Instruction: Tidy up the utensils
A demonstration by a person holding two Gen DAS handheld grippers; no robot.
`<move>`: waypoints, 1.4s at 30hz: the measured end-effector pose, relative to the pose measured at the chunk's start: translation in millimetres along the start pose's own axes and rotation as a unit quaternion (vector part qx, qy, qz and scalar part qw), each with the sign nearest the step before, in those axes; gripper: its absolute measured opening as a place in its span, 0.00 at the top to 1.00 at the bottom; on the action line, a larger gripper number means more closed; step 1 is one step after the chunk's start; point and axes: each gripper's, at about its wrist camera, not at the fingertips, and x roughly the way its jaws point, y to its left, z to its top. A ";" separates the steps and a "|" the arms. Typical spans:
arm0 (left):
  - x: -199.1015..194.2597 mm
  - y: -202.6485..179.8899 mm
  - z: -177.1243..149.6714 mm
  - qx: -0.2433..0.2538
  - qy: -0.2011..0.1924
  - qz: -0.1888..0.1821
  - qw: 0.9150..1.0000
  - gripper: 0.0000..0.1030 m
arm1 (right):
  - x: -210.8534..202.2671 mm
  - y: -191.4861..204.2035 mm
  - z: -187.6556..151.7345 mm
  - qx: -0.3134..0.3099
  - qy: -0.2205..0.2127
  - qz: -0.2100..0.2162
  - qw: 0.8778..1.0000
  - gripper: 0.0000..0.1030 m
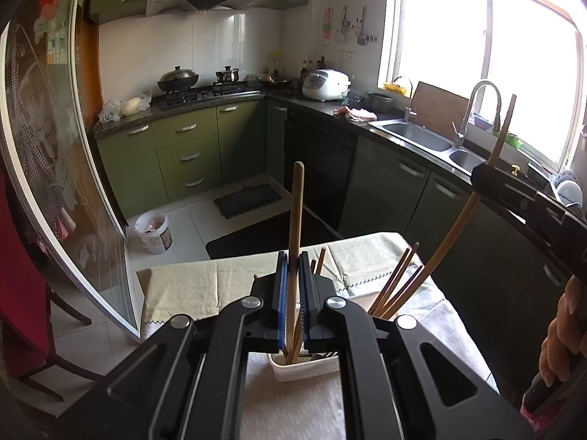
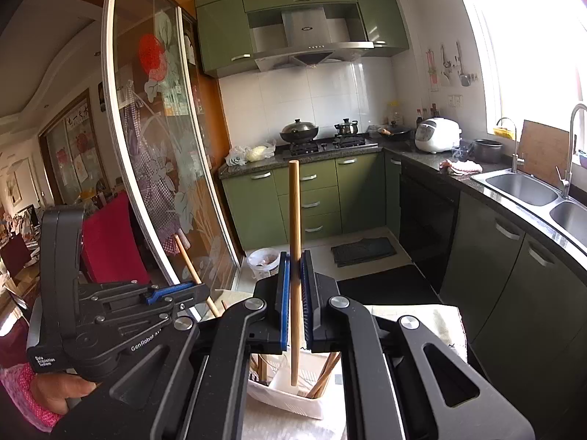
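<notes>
Grippers clamped: your left gripper pinches one wooden stick upright, your right gripper another wooden stick, both pointing to 12 o'clock above the white utensil holder at 6 o'clock, where chopsticks lean.

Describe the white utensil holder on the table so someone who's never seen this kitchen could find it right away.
Start at the cloth-covered table facing the green kitchen cabinets. Near its front edge stands the white utensil holder, a small rectangular plastic tub. It is the only container there, with brown wooden chopsticks sticking up out of it.
</notes>
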 end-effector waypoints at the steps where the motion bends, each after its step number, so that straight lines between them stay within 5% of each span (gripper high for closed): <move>1: 7.2 0.8 -6.0 0.000 0.012 -0.001 1.000 0.94 | 5.9 -2.0 -2.7 0.001 0.004 -0.002 1.000 0.93; 5: 25.3 5.3 -29.0 0.001 0.045 -0.011 0.999 0.94 | 23.1 -7.7 -17.8 0.006 0.015 -0.004 1.000 0.93; 7: 26.8 7.0 -35.5 0.001 0.050 -0.016 0.999 0.84 | 32.2 -8.5 -24.4 0.007 0.024 -0.005 1.000 0.93; 13: 7.9 5.1 -49.3 0.017 0.023 -0.016 0.999 0.63 | 56.1 -12.0 -55.8 0.015 0.053 -0.006 0.998 0.93; 20: -9.0 4.7 -73.0 0.009 0.017 -0.028 0.999 0.56 | 77.2 -4.0 -92.6 0.005 0.086 -0.013 0.996 0.92; 24: -19.4 9.6 -96.4 -0.005 0.005 -0.020 1.000 0.46 | 74.3 2.3 -112.4 0.000 0.093 -0.019 0.996 0.72; 27: -28.6 14.2 -115.7 -0.021 -0.001 -0.019 1.000 0.41 | 58.5 2.6 -122.6 -0.004 0.087 -0.025 0.996 0.66; 29: -36.8 19.2 -129.7 -0.036 -0.008 -0.017 0.999 0.34 | 37.9 6.6 -130.3 -0.010 0.076 -0.028 0.997 0.52; 31: -45.8 21.7 -145.4 -0.041 -0.016 -0.017 0.999 0.15 | 15.2 9.3 -143.5 -0.014 0.066 -0.028 0.997 0.41; 36: -74.1 13.2 -183.8 -0.032 -0.051 0.015 0.998 0.07 | -44.8 12.3 -191.4 -0.014 0.047 -0.024 0.999 0.08; 42: -118.3 -1.0 -215.4 -0.033 -0.074 0.022 0.996 0.07 | -117.4 20.7 -239.8 -0.021 0.016 -0.024 0.999 0.04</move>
